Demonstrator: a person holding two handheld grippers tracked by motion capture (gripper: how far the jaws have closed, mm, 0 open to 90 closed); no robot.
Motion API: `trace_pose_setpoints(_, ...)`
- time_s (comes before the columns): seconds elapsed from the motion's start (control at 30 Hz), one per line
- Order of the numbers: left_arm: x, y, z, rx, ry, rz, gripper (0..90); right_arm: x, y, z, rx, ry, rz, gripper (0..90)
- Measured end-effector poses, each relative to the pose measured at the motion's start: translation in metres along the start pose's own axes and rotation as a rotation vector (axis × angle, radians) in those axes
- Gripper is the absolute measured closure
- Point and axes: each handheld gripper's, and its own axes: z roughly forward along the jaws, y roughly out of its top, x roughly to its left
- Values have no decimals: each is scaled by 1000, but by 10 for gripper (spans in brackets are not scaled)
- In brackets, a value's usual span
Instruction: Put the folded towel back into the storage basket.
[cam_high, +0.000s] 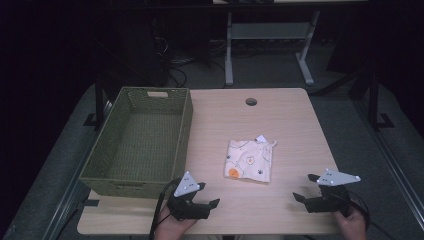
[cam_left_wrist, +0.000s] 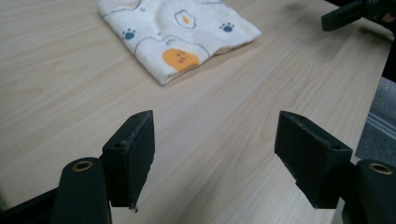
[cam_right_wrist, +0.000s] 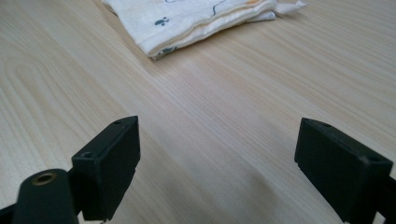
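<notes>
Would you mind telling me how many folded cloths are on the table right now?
1. The folded cloth lies on the table, to the right of the green basket and ahead of both tools. The basket looks empty, though its near wall may hide something.

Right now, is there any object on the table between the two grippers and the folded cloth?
No, nothing visible is in the way. The folded cloth lies flat on bare wood. The left gripper and the right gripper are both open and apart from it, with only the table between. The green basket stands to the left, aside.
</notes>
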Motion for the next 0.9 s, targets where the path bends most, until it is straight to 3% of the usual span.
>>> trace_pose_setpoints(0.27,5,-2,-1,-2,-19,-9,283,1,0,3,12,6,2,136)
trace_pose_setpoints(0.47,8,4,-6,-40,-49,-12,272,-2,0,3,10,7,1,136)
trace_pose_setpoints(0.77,5,18,-4,-60,-43,22,272,-2,-1,3,9,-11,-3,136)
trace_pose_setpoints(0.9,5,24,-2,-65,-63,26,272,-2,-1,2,4,-12,3,136)
